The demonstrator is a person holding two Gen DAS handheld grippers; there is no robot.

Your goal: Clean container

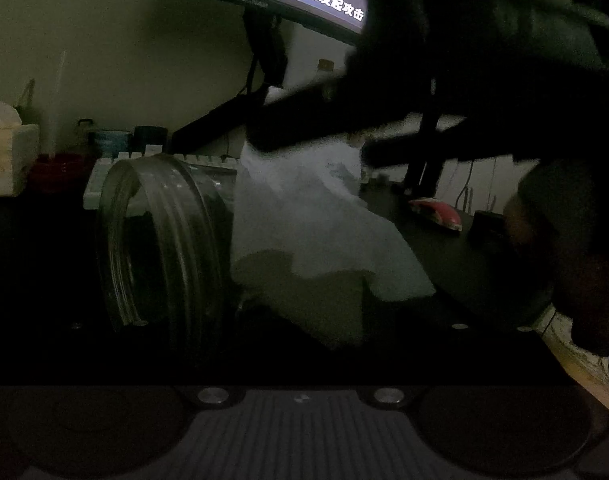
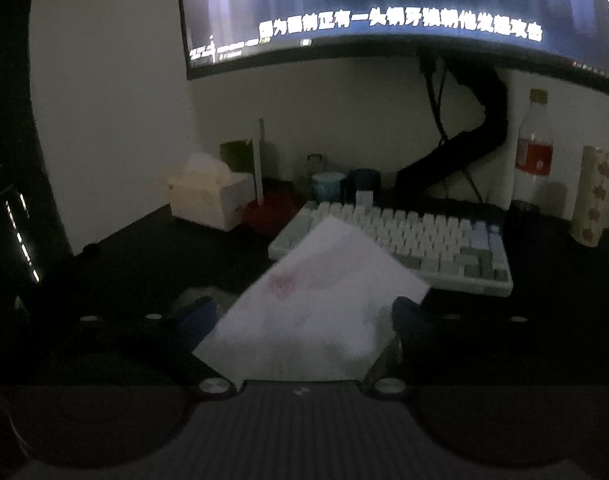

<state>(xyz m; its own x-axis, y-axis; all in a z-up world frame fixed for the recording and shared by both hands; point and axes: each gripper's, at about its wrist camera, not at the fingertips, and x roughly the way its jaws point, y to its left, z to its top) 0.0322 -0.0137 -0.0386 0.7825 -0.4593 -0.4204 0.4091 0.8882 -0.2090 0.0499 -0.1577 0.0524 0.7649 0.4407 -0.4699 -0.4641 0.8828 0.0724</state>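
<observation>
With the right gripper (image 2: 300,320) spread wide and the white tissue (image 2: 316,304) loose between its fingers, re-clamp it before wiping the glass container (image 1: 160,248) lying at left; left gripper's state unclear

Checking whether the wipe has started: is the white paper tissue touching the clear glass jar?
Cannot tell. In the left wrist view the white paper tissue overlaps the clear glass jar beside its body, but the dark, blurred frame shows neither contact nor gap plainly.
</observation>
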